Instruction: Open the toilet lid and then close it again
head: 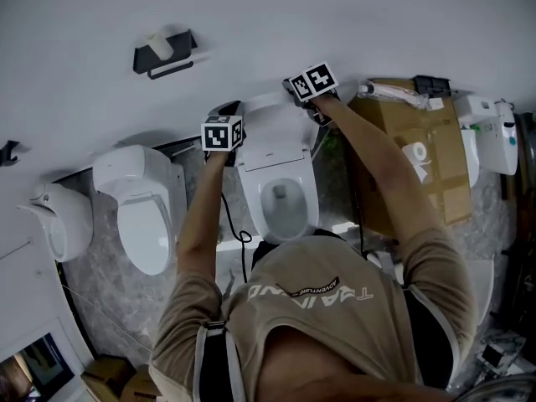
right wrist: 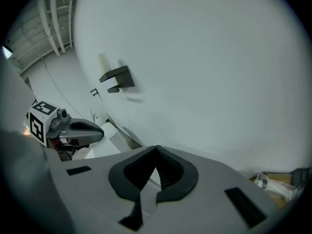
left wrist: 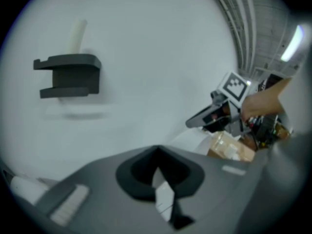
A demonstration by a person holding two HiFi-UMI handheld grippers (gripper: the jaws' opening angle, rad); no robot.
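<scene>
The white toilet (head: 280,195) stands against the wall between my two arms, its bowl uncovered. Its lid (head: 272,128) is raised, nearly upright against the wall. My left gripper (head: 224,134) is at the lid's left edge and my right gripper (head: 311,84) is at its upper right corner. In the left gripper view the jaws (left wrist: 157,152) are closed on a thin white edge of the lid (left wrist: 163,196). The right gripper view shows the same: jaws (right wrist: 156,152) pinched on a white edge (right wrist: 146,199). Each gripper also sees the other (left wrist: 214,116) (right wrist: 73,130).
A second white toilet (head: 144,216) stands to the left, with another white fixture (head: 59,216) beyond it. A black paper holder (head: 165,53) hangs on the wall. A cardboard box (head: 423,153) and a white unit (head: 490,132) crowd the right side.
</scene>
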